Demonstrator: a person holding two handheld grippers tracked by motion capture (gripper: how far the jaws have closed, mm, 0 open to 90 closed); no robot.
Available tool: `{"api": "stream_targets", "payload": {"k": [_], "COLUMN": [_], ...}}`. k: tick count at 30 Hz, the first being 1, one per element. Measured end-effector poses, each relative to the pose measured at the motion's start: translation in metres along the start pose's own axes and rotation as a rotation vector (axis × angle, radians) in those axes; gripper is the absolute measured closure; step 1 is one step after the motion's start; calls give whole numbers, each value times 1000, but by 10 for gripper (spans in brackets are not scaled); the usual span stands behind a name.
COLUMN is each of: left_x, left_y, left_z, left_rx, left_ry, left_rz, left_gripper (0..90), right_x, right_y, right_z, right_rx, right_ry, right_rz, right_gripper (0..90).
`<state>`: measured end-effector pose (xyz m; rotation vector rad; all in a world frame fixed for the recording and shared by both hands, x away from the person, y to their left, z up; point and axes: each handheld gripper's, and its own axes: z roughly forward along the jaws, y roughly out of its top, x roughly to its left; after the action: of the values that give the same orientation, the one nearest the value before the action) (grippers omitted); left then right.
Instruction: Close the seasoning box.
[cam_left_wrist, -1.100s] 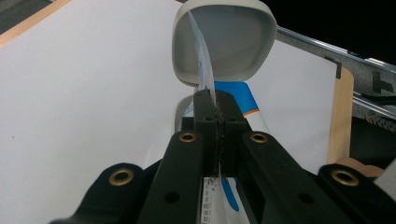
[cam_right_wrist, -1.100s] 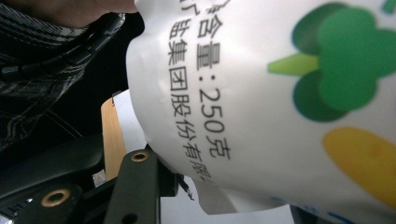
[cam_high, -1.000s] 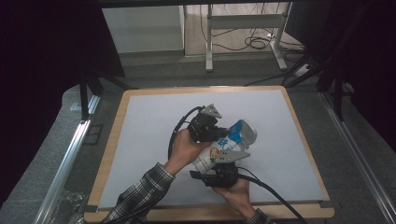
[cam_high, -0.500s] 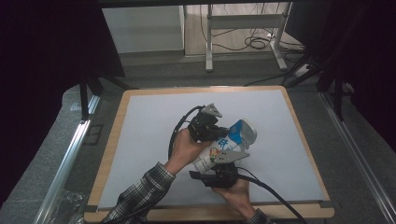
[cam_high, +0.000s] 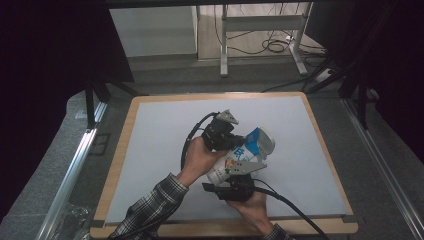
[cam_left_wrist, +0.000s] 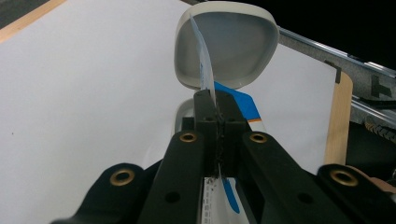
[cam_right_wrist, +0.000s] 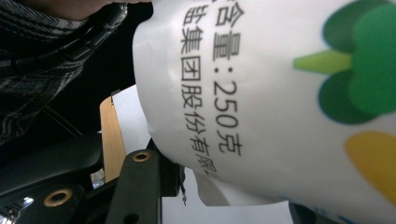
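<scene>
A white container with blue and green print is held tilted above the white board. My right gripper grips its lower body from the near side; in the right gripper view the printed wall sits between the jaws, with one finger at its left. My left gripper comes in from the upper left, shut on a thin strip of the container's label film. Its jaw tips meet on that film, and the container's grey-white rounded end lies just beyond.
The white board has a wooden rim and lies on a dark grey surface. A metal rail runs along the left. Table legs and cables stand on the floor at the back. A plaid sleeve enters from the bottom.
</scene>
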<state>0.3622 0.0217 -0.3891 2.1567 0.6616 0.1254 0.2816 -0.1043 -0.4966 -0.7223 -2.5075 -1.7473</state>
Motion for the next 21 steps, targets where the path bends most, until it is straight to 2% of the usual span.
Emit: {"api": "stream_targets", "payload": {"k": [14, 21], "left_x": [-1, -1], "left_y": [1, 2], "left_z": [0, 0], "left_rx": [-7, -3], "left_ry": [6, 11], "left_rz": [-22, -19], "left_gripper": [899, 900], "right_x": [1, 1], "right_y": [1, 2], "right_z": [1, 1], "right_rx": [7, 12], "right_ry": [-7, -6], "right_rz": [-4, 1], "right_gripper": [606, 613]}}
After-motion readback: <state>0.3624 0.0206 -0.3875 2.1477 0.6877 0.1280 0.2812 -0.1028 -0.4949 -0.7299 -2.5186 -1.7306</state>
